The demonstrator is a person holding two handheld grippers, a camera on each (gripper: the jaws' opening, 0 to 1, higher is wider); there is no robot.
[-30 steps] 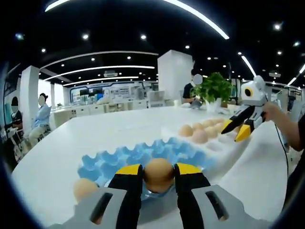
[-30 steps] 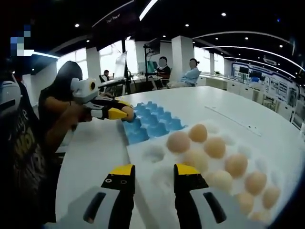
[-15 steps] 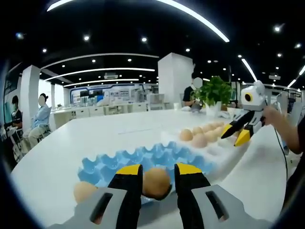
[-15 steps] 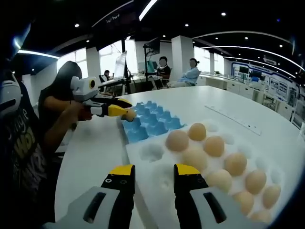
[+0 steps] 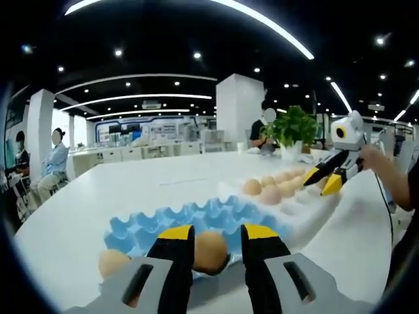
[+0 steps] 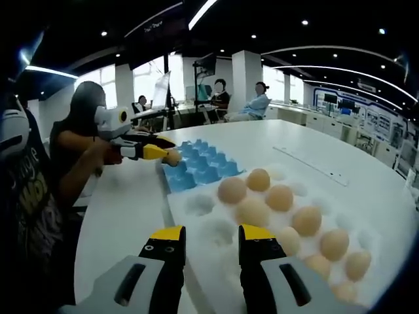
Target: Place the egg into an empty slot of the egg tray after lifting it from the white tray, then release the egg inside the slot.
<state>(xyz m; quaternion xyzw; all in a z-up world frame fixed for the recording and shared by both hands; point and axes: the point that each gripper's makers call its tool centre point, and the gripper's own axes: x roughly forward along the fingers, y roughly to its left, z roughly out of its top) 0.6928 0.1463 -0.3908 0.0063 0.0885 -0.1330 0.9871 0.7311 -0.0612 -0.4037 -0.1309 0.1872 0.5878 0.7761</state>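
**Egg at blue tray, release pending**

Left claw (image 5: 210, 252) is clamped on the egg (image 5: 209, 251), jaws pressing both its sides, holding it low over the near edge of the blue egg tray (image 5: 167, 219); judged to be lining up with an empty slot. Whether the egg is seated cannot be told. 1 other egg (image 5: 112, 263) sits at the tray's near left corner.

Right claw (image 6: 209, 243) stands apart, holding nothing, poised over the white tray (image 6: 216, 229), where several eggs (image 6: 280, 197) remain, presumably ready for the next pick. Both trays rest side by side on the counter (image 5: 163, 180).
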